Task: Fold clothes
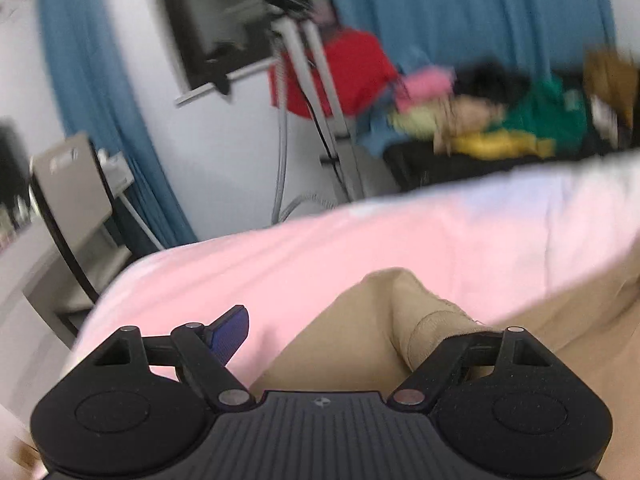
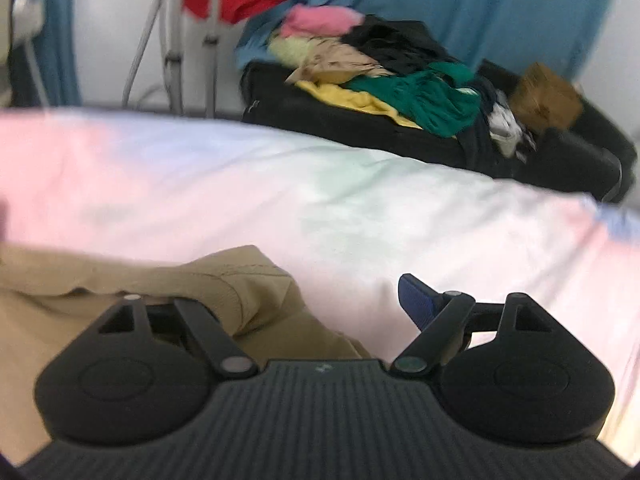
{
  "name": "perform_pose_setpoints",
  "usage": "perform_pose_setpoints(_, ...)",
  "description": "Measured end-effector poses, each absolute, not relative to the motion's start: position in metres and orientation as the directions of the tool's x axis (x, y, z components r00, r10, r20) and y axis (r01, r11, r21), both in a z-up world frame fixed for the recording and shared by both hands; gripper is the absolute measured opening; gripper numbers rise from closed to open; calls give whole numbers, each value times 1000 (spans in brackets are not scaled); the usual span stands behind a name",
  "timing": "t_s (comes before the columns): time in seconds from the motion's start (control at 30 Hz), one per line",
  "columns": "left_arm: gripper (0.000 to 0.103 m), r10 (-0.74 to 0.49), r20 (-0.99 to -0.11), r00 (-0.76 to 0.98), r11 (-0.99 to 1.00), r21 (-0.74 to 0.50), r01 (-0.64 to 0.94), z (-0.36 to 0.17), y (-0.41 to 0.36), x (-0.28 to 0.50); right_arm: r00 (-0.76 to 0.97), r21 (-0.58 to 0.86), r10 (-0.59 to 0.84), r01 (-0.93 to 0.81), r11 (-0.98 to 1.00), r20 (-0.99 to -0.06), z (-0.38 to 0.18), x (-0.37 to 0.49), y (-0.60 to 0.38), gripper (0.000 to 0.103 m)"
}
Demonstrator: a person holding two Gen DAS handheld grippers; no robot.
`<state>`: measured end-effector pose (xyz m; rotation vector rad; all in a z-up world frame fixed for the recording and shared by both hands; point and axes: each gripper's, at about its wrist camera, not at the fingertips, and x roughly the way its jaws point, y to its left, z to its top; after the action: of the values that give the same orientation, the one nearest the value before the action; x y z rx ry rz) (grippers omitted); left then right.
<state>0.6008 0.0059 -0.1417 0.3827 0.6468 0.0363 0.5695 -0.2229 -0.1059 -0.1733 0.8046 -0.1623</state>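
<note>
A tan garment (image 1: 380,300) lies on a bed covered with a pale pink and white sheet (image 1: 360,240). My left gripper (image 1: 332,320) hovers low over the garment's left end with its jaws wide apart. Its blue left pad (image 1: 230,334) is over the sheet, and its right finger is hidden under a tan fold. In the right wrist view the same garment (image 2: 80,280) spreads to the left. My right gripper (image 2: 312,292) is also wide apart. Its blue right pad (image 2: 418,300) is over the sheet (image 2: 280,200), and tan cloth covers its left finger. Neither pair of pads presses on the cloth.
Beyond the bed stands an open black suitcase (image 2: 360,132) heaped with several mixed clothes (image 2: 420,96) and a brown box (image 2: 548,96). A metal stand (image 1: 316,80) carries a red garment (image 1: 344,68) in front of blue curtains (image 1: 460,12). Grey furniture (image 1: 72,184) is at the far left.
</note>
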Motion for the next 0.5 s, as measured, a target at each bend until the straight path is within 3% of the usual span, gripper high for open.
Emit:
perform_pose_setpoints(0.1, 84, 114, -643, 758, 931, 336, 146, -142, -5, 599, 686, -240, -159, -23, 971, -710, -94, 568, -209, 82)
perform_pose_setpoints(0.17, 85, 69, -655, 752, 950, 273, 151, -128, -1, 591, 703, -161, -82, -46, 986, -707, -79, 558, -206, 82)
perform_pose_setpoints(0.37, 90, -10, -589, 808, 992, 97, 83, -71, 6, 537, 787, 165, 80, 29, 986, -612, -39, 507, -218, 82)
perform_pose_setpoints(0.5, 90, -32, -533, 846, 996, 55, 72, -38, 3, 469, 847, 218, 65, 62, 974, -527, -18, 450, -216, 82)
